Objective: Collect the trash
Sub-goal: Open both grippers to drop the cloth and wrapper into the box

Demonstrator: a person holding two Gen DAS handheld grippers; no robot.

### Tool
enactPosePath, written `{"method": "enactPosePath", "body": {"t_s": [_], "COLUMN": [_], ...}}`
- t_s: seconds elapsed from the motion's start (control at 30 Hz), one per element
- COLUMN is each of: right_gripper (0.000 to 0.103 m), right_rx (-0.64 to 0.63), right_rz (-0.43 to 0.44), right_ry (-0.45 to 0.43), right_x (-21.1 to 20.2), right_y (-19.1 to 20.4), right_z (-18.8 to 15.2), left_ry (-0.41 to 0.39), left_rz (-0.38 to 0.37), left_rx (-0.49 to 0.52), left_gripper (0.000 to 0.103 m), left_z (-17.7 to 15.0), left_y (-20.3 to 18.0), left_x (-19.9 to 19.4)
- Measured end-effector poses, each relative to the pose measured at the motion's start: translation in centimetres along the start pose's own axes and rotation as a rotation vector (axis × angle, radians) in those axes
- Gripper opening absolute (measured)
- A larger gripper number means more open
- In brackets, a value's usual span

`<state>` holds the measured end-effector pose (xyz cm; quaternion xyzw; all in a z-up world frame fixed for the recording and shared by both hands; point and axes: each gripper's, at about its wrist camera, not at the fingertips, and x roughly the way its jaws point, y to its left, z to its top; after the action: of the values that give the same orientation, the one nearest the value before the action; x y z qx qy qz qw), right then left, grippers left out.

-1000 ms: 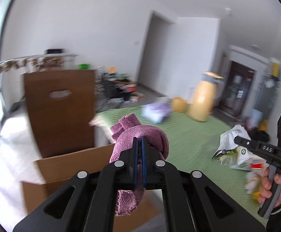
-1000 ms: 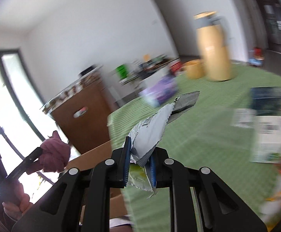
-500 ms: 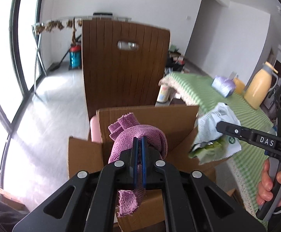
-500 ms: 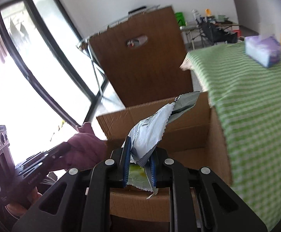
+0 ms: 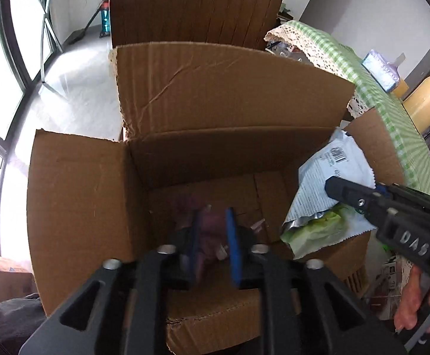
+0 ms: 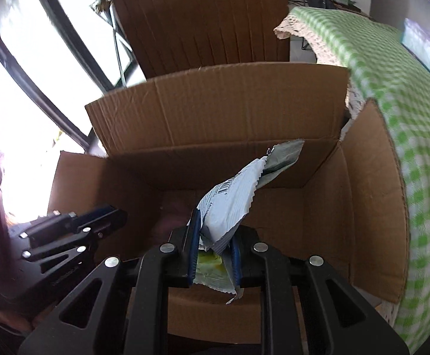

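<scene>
One purple cloth [image 5: 207, 230], blurred and soft-looking, shows low in the centre of my left view, inside the one open cardboard box [image 5: 226, 94]. My left gripper [image 5: 213, 245] points down into the box; its jaws have just been opening, and the cloth lies between the blue pads [image 5: 232, 245], though I cannot tell whether they touch it. One crinkled snack wrapper [image 6: 229, 207], white with print, silvery inside and green at its lower end, sits in the centre of my right view. My right gripper [image 6: 213, 254] has its jaws closed on it, the zigzag-cut top sticking up over the box's interior. In the left view the same wrapper hangs at the right side over the box's right wall.

The box is corrugated, creased, with four flaps standing up. Behind it, at the top of both views, stands one brown slatted chair back [image 6: 203, 26]. At the right runs the table under a green checked cloth [image 6: 398, 88] with a lace edge, carrying one purple tissue pack [image 5: 382, 71] and one yellow jug [image 5: 428, 100].
</scene>
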<state>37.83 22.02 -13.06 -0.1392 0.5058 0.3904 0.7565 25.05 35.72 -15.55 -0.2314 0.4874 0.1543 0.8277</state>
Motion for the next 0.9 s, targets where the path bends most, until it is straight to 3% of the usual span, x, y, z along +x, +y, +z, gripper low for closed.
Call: {"method": "enactPosePath", "body": {"t_s": [0.17, 0.27, 0.47, 0.7, 0.9], "right_gripper": [0.023, 0.063, 0.064, 0.064, 0.064], "right_rx": [-0.041, -0.045, -0.003, 0.006, 0.005], "right_rz": [-0.067, -0.084, -0.06, -0.074, -0.094], "right_ry": [0.021, 0.041, 0.012, -0.003, -0.051], "right_x": [1.3, 1.8, 0.6, -1.1, -3.2], "right_y": [0.1, -0.2, -1.1, -1.2, -1.5], "right_z": [-0.1, 0.1, -0.1, -0.6, -0.1], "left_ry": [-0.016, -0.029, -0.067, -0.112, -0.159], "left_rz": [0.004, 0.005, 0.018, 0.028, 0.047], "left_rx": [0.004, 0.001, 0.025, 0.06, 0.038], "left_gripper": [0.04, 0.04, 0.044, 0.059, 0.062], "left_z": [-0.1, 0.2, 0.2, 0.1, 0.0], "left_y": [0.3, 0.1, 0.0, -1.3, -1.3], "left_x": [-0.8, -1.3, -3.2, -4.4, -6.0]}}
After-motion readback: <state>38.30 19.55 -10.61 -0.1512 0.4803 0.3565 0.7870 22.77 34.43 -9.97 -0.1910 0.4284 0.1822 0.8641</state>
